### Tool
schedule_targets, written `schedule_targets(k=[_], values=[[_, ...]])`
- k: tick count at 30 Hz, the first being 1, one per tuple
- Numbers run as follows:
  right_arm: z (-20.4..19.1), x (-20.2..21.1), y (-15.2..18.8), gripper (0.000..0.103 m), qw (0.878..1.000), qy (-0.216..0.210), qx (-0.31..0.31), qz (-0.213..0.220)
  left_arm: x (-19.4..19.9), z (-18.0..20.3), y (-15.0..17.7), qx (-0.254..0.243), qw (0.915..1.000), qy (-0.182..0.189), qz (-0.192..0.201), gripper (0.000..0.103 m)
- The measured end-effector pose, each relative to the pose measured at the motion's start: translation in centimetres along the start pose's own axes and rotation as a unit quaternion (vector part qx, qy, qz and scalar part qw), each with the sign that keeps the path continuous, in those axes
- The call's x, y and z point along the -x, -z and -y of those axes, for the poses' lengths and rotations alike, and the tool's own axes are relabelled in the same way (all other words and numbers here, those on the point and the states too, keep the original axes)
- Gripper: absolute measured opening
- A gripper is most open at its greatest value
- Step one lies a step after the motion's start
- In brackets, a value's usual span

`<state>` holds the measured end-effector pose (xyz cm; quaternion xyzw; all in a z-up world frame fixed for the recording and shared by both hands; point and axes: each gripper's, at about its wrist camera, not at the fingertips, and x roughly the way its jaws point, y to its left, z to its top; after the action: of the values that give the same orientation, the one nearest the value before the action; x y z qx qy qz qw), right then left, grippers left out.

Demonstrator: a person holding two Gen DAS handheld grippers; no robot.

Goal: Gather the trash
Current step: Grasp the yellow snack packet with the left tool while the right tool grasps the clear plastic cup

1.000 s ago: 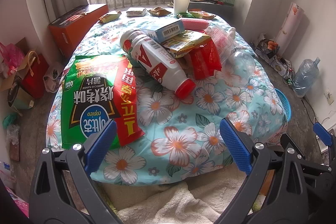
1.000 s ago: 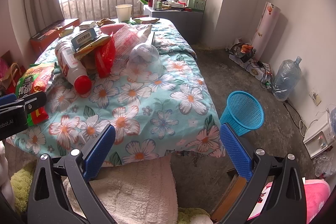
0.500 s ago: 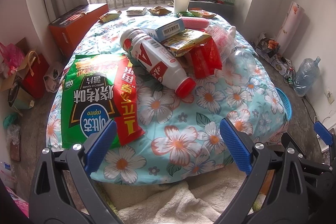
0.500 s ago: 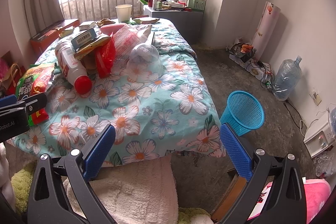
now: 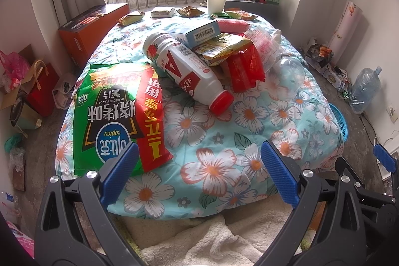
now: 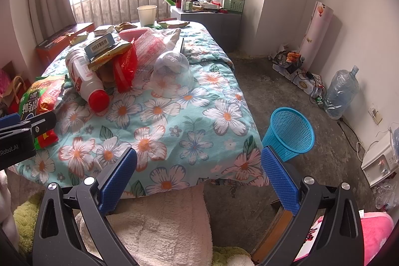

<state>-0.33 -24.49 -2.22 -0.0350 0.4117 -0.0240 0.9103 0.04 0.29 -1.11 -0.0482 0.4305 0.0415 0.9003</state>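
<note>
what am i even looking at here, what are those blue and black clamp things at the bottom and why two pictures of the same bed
Those clamps are two hand-held grippers; a person carries one in each hand, and each has a camera looking out along its fingers. One picture comes from the left gripper, the other from the right gripper. Both are open and hold nothing.

On the floral bedspread lies rubbish: a green chip bag, a white bottle with a red cap, a red wrapper, a small barcoded box, a clear plastic dome and a paper cup. The blue basket stands on the floor beside the bed.
</note>
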Motion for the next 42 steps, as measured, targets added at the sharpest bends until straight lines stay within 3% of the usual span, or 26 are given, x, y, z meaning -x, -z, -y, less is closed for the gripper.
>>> schedule_targets(k=[12, 19, 27, 35, 42], values=[[-0.9, 0.5, -0.4, 0.097, 1.000, -0.017, -0.008, 0.017, -0.1, -1.1, 0.5, 0.005, 0.9999, 0.000, 0.009, 0.094], [-1.0, 0.9, -2.4, 0.097, 0.997, -0.027, -0.021, 0.070, 0.7, -3.7, -0.4, 0.025, 0.9973, 0.032, 0.062, 0.094], [-0.6, -1.2, -5.0, 0.097, 0.993, -0.031, -0.045, 0.103, 0.6, -5.7, -3.1, 0.007, 0.9891, 0.082, 0.122, 0.094], [1.4, -3.8, -6.5, 0.097, 0.990, -0.043, -0.084, 0.101, -0.6, -4.7, -7.0, -0.015, 0.9821, 0.119, 0.145, 0.094], [3.5, -6.7, -6.9, 0.094, 0.989, -0.078, -0.104, 0.075, -2.8, -2.4, -9.2, -0.031, 0.9827, 0.134, 0.124, 0.094]])
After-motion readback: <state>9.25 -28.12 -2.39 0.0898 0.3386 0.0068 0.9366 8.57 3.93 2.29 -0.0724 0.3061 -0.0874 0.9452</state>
